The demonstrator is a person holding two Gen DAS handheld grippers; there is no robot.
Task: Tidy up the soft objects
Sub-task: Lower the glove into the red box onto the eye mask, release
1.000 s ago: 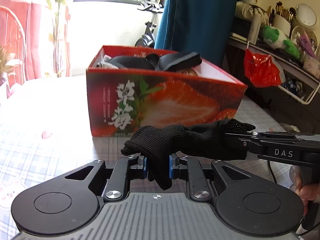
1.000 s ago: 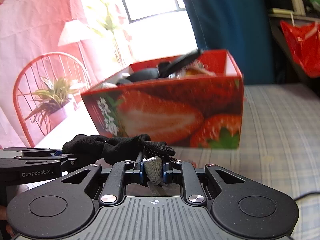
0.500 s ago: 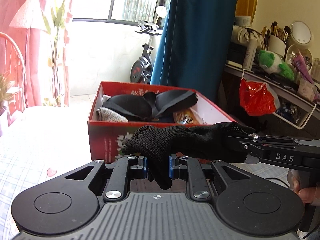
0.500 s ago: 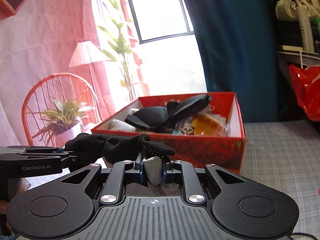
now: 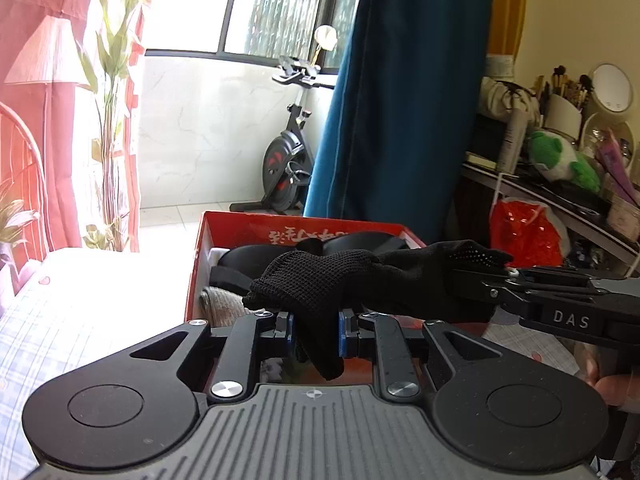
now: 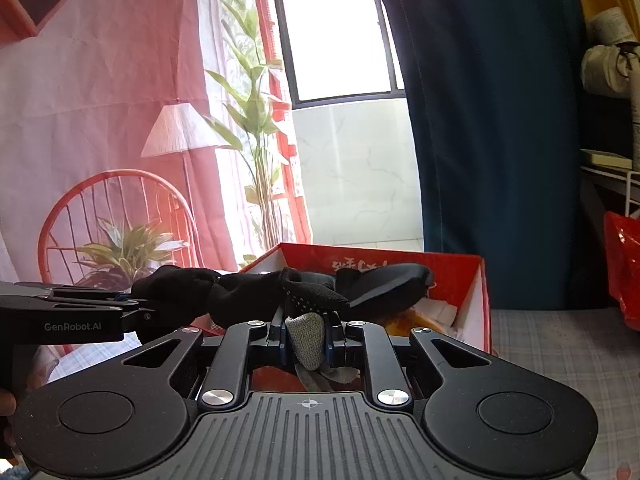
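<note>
Left wrist view: the left gripper (image 5: 316,330) is pinching the cuff end of a black knit glove (image 5: 360,280), and the glove stretches rightward to the right gripper (image 5: 486,280), which clamps its fingertip end. The glove hangs in the air between the two tools, just near of and above the red strawberry box (image 5: 288,226) on the checked tablecloth (image 5: 60,320).

In the right wrist view, the right gripper (image 6: 306,334) is pressed together on the glove's grey-tipped finger (image 6: 306,338), with the dotted palm fabric bunched over the jaws; the left gripper (image 6: 142,310) enters from the left, closed on the other end of the black knit glove (image 6: 240,290).

The box (image 6: 478,304) already holds several soft things: a black padded piece (image 6: 384,282), something grey and knitted at its near left corner, and some orange and white packets. So part of the sorting looks done. This glove is not yet in; it needs carrying over the near wall and releasing inside.
</note>
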